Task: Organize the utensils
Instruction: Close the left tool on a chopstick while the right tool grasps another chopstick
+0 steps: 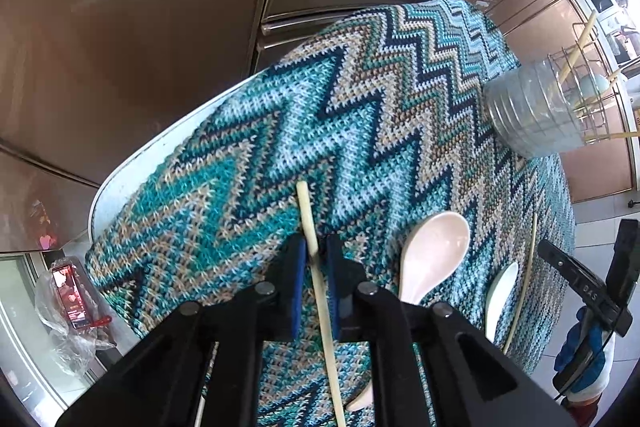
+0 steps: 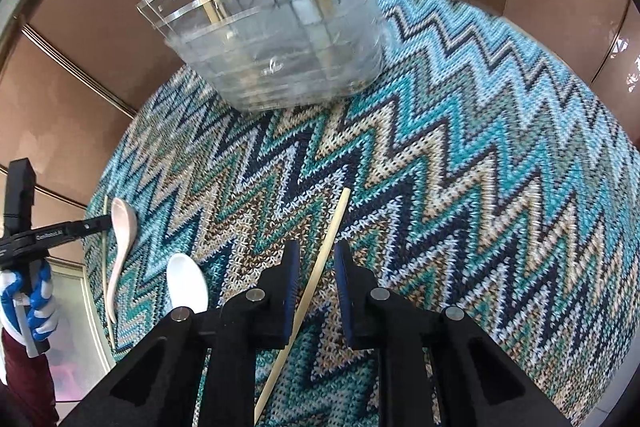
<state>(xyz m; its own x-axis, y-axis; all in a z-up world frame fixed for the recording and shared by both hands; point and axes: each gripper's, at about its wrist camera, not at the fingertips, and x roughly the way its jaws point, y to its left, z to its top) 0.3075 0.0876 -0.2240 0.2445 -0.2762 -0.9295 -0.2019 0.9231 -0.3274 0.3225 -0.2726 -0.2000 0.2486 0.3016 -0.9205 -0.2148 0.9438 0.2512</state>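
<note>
Right, partway through: the clear ribbed plastic holder [image 2: 276, 39] at the far side of the zigzag-knit worktop [image 2: 460, 147] already stands stocked with pale chopsticks and a blue spoon. Left gripper [image 1: 316, 263] clamps one bamboo chopstick [image 1: 306, 211]; right gripper [image 2: 316, 267] narrows around another chopstick [image 2: 334, 227], contact unclear. Pink ceramic spoon [image 1: 432, 251] and white spoon [image 2: 186, 283] lie waiting.

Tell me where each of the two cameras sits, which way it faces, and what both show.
Left wrist: on the left gripper, looking steeply down at a chopstick between its jaws; the person's gloved hand shows.
Right wrist: on the right gripper, looking down at another chopstick; a gloved hand shows.
Shared: the zigzag cloth, pink spoon, white spoon, clear organizer.
</note>
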